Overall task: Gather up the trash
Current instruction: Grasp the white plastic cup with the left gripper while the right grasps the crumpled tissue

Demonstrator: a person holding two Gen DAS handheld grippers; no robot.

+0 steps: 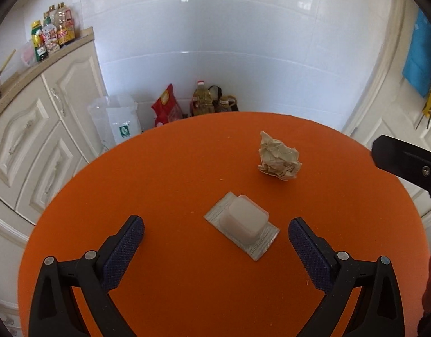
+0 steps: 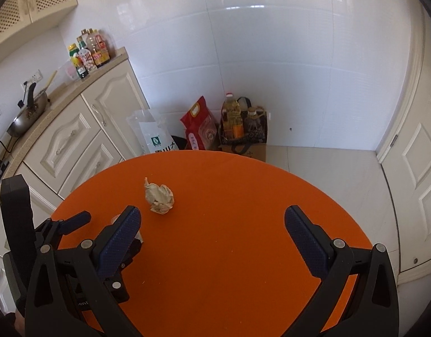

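Your left gripper [image 1: 216, 229] is spread wide above the round orange table [image 1: 164, 168], holding nothing. The small clear plastic blister cup on its flat foil-like backing [image 1: 242, 226] lies on the table between its fingers, nearer the right one, touching neither. The crumpled ball of beige paper [image 1: 278, 158] sits further out, apart from the cup. Your right gripper [image 2: 212, 226] is also spread and empty, with the paper ball just beyond its left finger.

A crumpled ball of beige paper [image 1: 279, 157] sits on the orange counter [image 1: 164, 168]. Nearer the camera, well apart from it, a small empty clear plastic blister pack [image 1: 242, 224] lies flat, angled diagonally.
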